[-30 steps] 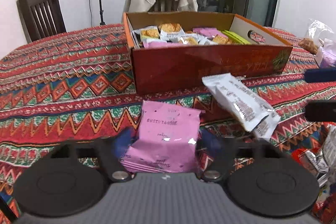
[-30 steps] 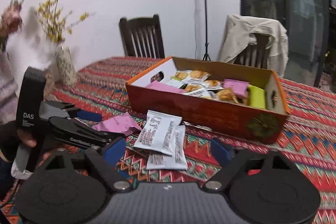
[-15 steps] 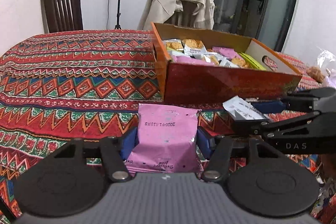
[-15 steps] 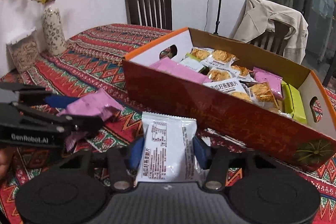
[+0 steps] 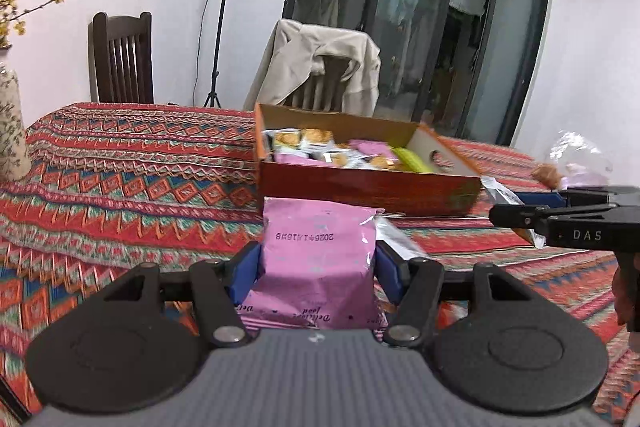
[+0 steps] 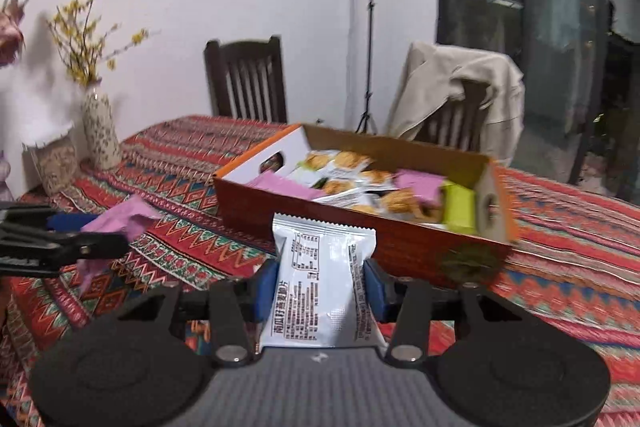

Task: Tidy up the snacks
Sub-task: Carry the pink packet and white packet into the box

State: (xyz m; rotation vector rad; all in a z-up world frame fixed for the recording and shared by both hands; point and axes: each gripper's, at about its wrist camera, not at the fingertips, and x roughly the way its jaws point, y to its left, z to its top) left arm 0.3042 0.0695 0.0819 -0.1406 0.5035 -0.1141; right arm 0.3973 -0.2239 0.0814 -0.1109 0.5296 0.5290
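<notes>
My left gripper (image 5: 318,269) is shut on a pink snack packet (image 5: 320,239), held above the patterned cloth in front of the orange cardboard box (image 5: 360,195). The box holds several snack packets: pink, white and one green. In the right wrist view my right gripper (image 6: 320,291) grips a white snack packet (image 6: 320,279); its jaws are still closing and the blue pads press its sides. That packet stands upright just before the box's front wall (image 6: 404,243). Each gripper also shows in the other's view: the right gripper (image 5: 528,213) at the right, the left gripper (image 6: 76,233) with its pink packet (image 6: 120,221) at the left.
A flowered vase (image 6: 100,135) stands at the table's far left. Behind the table are a dark wooden chair (image 6: 246,79), a chair draped with a beige jacket (image 6: 456,87) and a light stand. A clear plastic bag (image 5: 580,157) lies at the right; another white packet (image 5: 396,235) lies on the cloth.
My right gripper went from open to closed on the white packet and lifted it off the cloth. My left gripper rose with the pink packet and drew back from the box.
</notes>
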